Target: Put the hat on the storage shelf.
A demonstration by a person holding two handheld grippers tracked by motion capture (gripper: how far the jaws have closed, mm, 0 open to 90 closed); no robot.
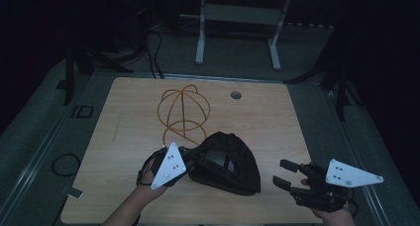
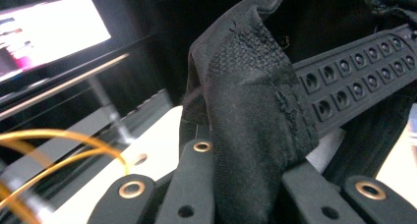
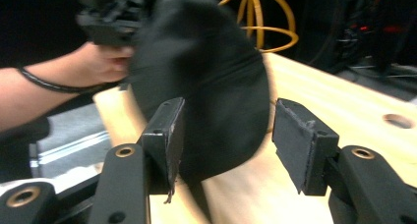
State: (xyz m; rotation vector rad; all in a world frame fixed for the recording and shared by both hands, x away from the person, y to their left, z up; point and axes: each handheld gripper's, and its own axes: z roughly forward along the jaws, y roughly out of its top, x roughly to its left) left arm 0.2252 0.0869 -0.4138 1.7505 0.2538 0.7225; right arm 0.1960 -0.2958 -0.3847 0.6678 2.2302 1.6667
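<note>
The black baseball cap (image 1: 228, 161) sits on the bench just in front of the gold wire hat stand (image 1: 183, 112), lifted on one side. The left gripper (image 1: 190, 159) has its jaws pinched on the cap's back edge by the snap strap (image 2: 354, 81). The right gripper (image 1: 287, 176) is just off the cap's other side, jaws wide, holding nothing. My worry: that one-sided fabric pinch could slip, so the cap flops, or swings into the stand and tips it.

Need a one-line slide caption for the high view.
Left gripper shut on the black cap on the wooden table; right gripper open beside it, wire hat stand behind.
</note>
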